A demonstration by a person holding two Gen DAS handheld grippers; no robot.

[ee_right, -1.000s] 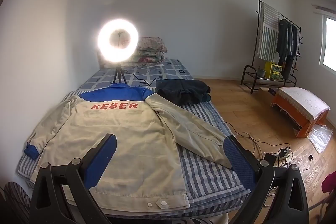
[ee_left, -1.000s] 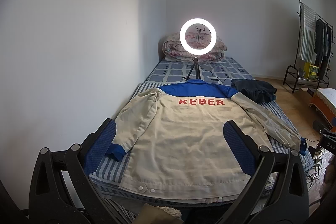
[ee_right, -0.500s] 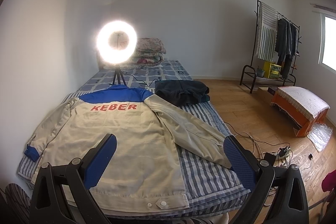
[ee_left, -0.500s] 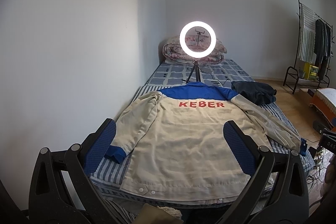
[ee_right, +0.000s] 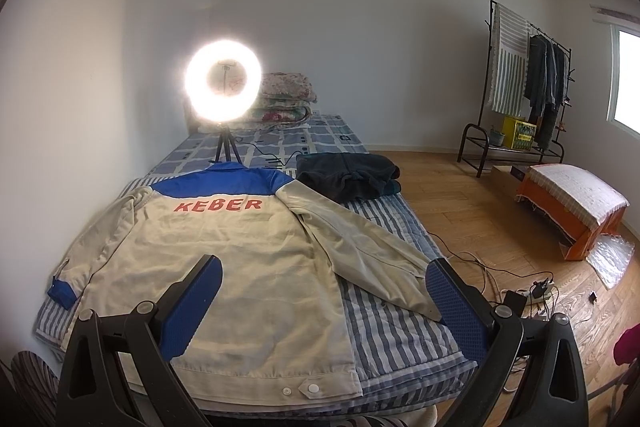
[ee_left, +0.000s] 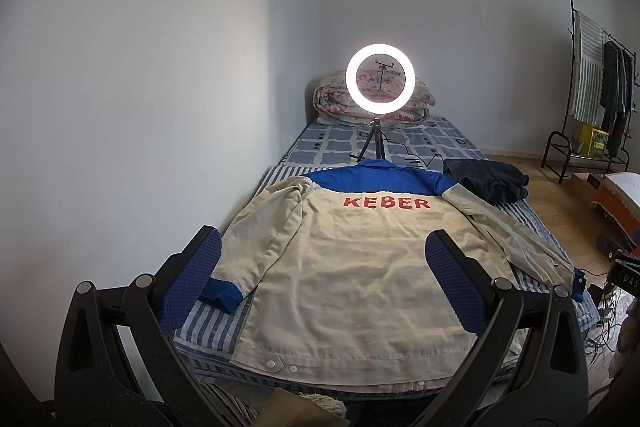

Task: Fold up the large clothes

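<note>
Now no fold is begun: the cream and blue cloth jacket with red letters [ee_left: 352, 267] is spread flat, back up, on the blue striped bed [ee_right: 400, 331]. The left gripper [ee_left: 324, 279] and right gripper [ee_right: 324, 307] are held wide apart and empty. Next, the sleeve at 3 o'clock [ee_right: 360, 247] should be grabbed and laid over the back.

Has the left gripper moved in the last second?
Yes, slightly: the left gripper has drifted or tilted upward, since the ring light and jacket sit lower in its view.

Beige jacket [ee_left: 352, 267] (blue yoke), blue-striped bedspread [ee_right: 400, 331]

Black claw [ee_left: 323, 281] arms, blue textured pads [ee_left: 191, 283], silver screws
</note>
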